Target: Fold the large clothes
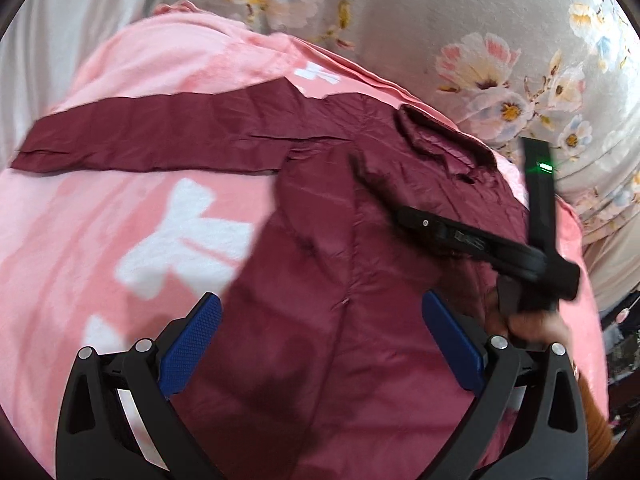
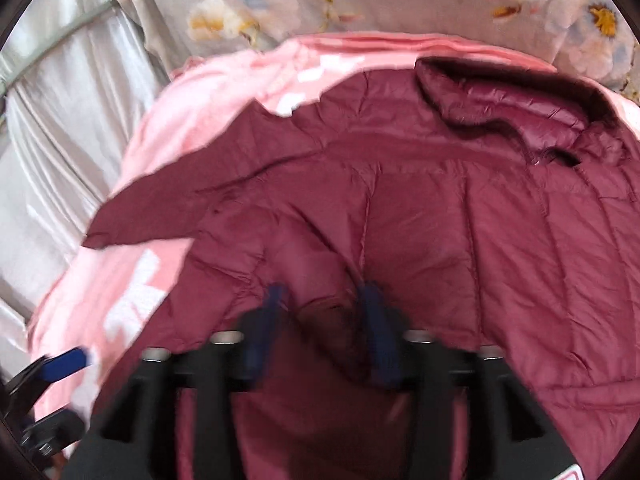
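Observation:
A maroon quilted jacket (image 1: 328, 248) lies spread on a pink blanket (image 1: 92, 216), collar at the far right, one sleeve (image 1: 152, 132) stretched out to the left. My left gripper (image 1: 320, 344) is open above the jacket's lower body, holding nothing. My right gripper (image 2: 324, 320) hovers low over the jacket (image 2: 440, 220); its blue pads stand partly apart with a fold of maroon fabric bulging between them, blurred by motion. The right gripper's black body also shows in the left wrist view (image 1: 480, 240), over the jacket's right side.
The pink blanket (image 2: 132, 280) with white patches lies on a floral grey bedsheet (image 1: 480, 32). Pale satin fabric (image 2: 60, 120) lies at the left. A blue pad of the left gripper (image 2: 64, 362) shows at the lower left of the right wrist view.

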A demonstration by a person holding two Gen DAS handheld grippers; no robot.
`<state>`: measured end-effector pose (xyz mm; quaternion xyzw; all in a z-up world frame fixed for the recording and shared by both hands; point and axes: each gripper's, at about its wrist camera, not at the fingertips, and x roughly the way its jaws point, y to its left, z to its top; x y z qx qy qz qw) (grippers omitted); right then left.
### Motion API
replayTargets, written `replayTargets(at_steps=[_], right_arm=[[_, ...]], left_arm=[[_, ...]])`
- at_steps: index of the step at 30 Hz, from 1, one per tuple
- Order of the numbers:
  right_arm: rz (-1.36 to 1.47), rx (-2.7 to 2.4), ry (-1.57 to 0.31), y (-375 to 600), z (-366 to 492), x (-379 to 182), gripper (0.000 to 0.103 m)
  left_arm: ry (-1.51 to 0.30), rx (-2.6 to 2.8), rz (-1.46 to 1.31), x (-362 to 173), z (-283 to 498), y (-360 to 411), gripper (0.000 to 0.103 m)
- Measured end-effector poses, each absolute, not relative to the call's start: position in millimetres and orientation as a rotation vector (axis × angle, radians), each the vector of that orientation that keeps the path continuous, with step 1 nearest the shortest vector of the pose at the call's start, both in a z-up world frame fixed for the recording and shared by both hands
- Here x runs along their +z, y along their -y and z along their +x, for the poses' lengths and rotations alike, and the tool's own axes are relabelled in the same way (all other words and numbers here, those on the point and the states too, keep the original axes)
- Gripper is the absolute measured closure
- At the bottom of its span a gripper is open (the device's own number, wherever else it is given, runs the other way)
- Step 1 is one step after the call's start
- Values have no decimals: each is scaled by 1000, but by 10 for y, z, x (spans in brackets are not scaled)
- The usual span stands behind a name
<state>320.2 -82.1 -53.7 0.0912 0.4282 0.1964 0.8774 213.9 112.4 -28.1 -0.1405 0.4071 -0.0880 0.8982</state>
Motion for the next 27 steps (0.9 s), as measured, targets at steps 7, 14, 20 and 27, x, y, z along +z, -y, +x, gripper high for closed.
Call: replayTargets(at_steps=[7, 14, 20, 27], right_arm=[[326, 304, -801, 1788, 2647, -226, 43], [664, 23, -745, 3469, 2223, -508, 42], [854, -27, -747, 4058, 2364, -854, 42], [997, -28, -708, 4298, 2694, -1004, 80]], left_arm=[[-980, -326, -469, -465, 2864, -894, 5], [-1050, -358, -651, -655, 3302, -710, 23], [-1078, -329, -583, -672, 3534, -595, 99], [-979, -264, -487, -469, 3578, -699, 100]])
